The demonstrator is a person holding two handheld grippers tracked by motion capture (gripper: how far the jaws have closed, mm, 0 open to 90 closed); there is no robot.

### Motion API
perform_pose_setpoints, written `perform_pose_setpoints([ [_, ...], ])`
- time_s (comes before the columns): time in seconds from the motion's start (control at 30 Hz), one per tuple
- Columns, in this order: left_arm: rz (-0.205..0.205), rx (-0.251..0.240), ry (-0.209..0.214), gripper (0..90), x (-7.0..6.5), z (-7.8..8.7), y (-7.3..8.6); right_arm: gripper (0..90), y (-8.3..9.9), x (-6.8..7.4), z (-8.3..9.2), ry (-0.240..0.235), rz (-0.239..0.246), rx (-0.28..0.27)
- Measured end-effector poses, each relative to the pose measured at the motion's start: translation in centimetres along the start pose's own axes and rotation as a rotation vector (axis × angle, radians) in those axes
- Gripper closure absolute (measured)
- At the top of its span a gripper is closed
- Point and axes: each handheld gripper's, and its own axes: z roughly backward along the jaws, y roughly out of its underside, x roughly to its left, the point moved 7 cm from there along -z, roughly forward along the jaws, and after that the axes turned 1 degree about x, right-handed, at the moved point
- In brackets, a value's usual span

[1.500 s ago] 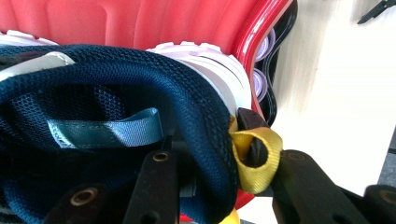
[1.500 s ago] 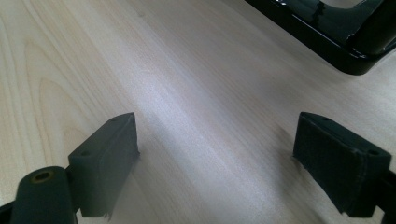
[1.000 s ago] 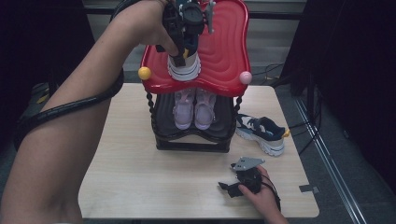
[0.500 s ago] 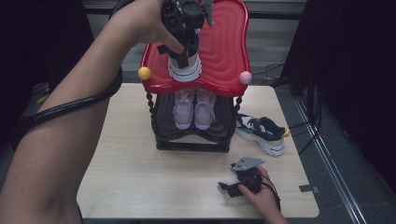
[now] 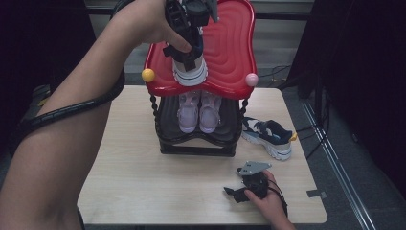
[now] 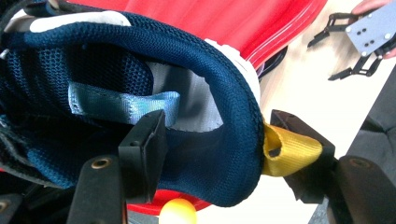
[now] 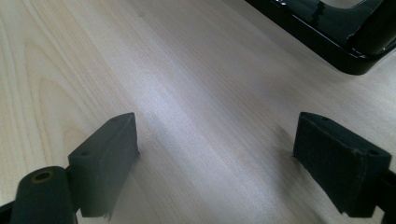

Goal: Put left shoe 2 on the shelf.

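**Navy sneaker on the red top shelf, my left jaws loosening around its heel**

The navy sneaker (image 5: 190, 67) stands on the red top shelf (image 5: 230, 52) of the shoe rack (image 5: 196, 141), toward its left front edge, heel facing me. My left gripper (image 5: 187, 28) comes down on it from above, forearm stretched up and across from the lower left, cable trailing along it. In the left gripper view the navy sneaker (image 6: 140, 93) has its heel collar between my jaws: one jaw sits inside the shoe, the other outside against the yellow pull loop (image 6: 289, 151). The jaws have just been opening, and I see them at a middling spread; the inner pad seems clear of the lining.

My right gripper (image 5: 246, 187) rests low on the table (image 5: 134, 177) near its front edge, jaws wide apart over bare wood, holding nothing, with the rack's black base ahead.

Room is open across the table's front and left. I count four shoes: one on top, a pink pair (image 5: 198, 112) on the lower shelf, and a second navy sneaker (image 5: 268, 136) lying on the table right of the rack. Two knobs, yellow (image 5: 148, 75) and pink (image 5: 252, 79).
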Motion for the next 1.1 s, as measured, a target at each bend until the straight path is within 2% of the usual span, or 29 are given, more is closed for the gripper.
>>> perform_pose_setpoints([
  [0.1, 0.004, 0.0, 0.011, 31.0, -0.2, 0.0, -0.1, 13.4, 0.0, 0.0, 0.0, 0.0, 0.0, 0.0],
  [0.3, 0.0, 0.008, 0.0, 28.8, -0.3, 0.4, -0.2, 13.4, 0.0, 0.0, 0.0, 0.0, -0.001, 0.0],
  [0.63, 0.009, 0.006, 0.013, 23.6, -0.6, 1.2, 0.2, 13.4, 0.0, 0.0, 0.0, 0.001, 0.0, 0.0],
  [0.8, 0.013, 0.009, 0.02, 22.9, -0.7, 1.7, 0.6, 13.4, 0.0, 0.0, 0.0, 0.0, 0.0, 0.0],
  [0.93, 0.029, 0.043, 0.017, 21.7, -0.6, 1.9, 1.4, 13.4, 0.0, 0.0, 0.0, 0.001, -0.001, 0.0],
  [1.1, 0.044, 0.04, 0.011, 20.8, -0.3, 2.2, 2.4, 13.4, 0.0, 0.0, 0.0, 0.002, -0.002, 0.0],
])
